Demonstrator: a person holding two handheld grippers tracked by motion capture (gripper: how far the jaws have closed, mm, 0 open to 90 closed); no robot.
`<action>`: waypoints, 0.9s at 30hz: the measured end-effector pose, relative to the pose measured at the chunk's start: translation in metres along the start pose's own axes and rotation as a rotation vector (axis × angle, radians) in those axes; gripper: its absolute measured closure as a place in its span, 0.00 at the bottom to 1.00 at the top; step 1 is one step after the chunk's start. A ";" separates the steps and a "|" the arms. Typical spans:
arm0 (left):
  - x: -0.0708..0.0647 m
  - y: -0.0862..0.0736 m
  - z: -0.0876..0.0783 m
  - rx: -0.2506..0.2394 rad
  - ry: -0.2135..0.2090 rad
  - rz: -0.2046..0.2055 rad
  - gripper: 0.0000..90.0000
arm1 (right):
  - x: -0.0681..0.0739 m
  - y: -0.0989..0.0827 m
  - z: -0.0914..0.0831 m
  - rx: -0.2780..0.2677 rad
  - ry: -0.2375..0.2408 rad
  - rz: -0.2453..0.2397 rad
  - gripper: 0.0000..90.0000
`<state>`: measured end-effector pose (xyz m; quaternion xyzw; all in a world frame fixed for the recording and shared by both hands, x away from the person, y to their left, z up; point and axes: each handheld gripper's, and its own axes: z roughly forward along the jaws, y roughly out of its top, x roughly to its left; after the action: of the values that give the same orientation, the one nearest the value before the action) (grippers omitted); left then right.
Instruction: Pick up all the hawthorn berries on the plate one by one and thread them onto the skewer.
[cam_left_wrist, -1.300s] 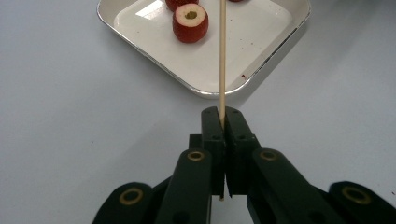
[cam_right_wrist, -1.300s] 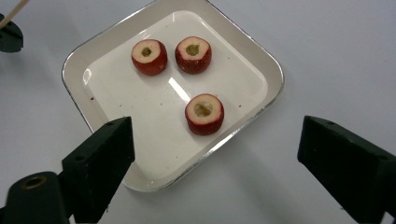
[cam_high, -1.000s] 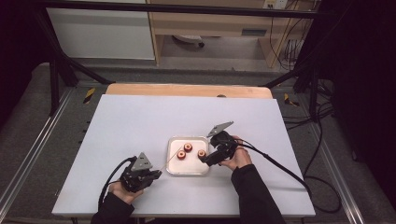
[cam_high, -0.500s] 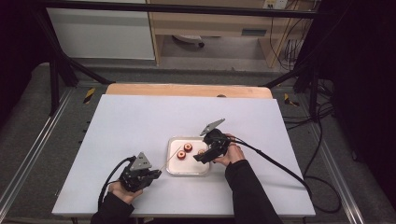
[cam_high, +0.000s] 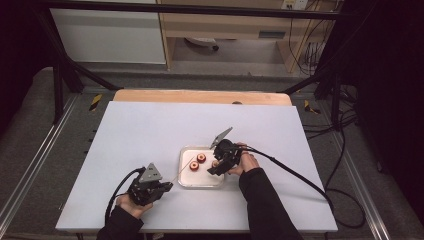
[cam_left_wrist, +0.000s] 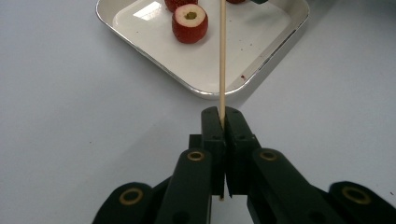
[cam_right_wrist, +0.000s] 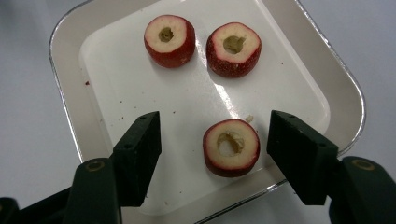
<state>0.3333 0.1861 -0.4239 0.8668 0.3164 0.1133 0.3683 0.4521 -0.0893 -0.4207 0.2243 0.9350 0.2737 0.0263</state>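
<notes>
Right claw (cam_right_wrist: 215, 140), jaws just closing but not touching, straddles the lower-centre fruit (cam_right_wrist: 231, 147) and should centre before squeezing gently, while left claw (cam_left_wrist: 223, 122) pinches the skewer (cam_left_wrist: 222, 56).

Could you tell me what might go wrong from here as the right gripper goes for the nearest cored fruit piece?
1. The right gripper has just been closing around the nearest red cored fruit piece, pads not yet touching. Off-centre contact could push it across the glossy white square tray.
2. Squeezing hard may crush the hollow piece.
3. The left gripper pinches the thin wooden skewer only at its end; it could pivot when threaded.
</notes>
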 end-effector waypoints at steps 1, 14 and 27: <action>0.000 0.000 0.000 0.001 0.000 0.000 0.98 | -0.001 0.000 0.000 0.006 -0.001 -0.010 0.42; 0.000 0.000 0.001 0.007 -0.005 0.000 0.98 | -0.010 -0.001 0.005 0.055 -0.001 -0.019 0.59; -0.001 0.001 0.002 0.005 -0.007 0.001 0.98 | -0.009 -0.001 0.004 0.053 -0.003 -0.039 0.68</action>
<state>0.3339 0.1844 -0.4246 0.8683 0.3152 0.1095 0.3670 0.4604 -0.0924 -0.4252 0.2069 0.9460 0.2479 0.0271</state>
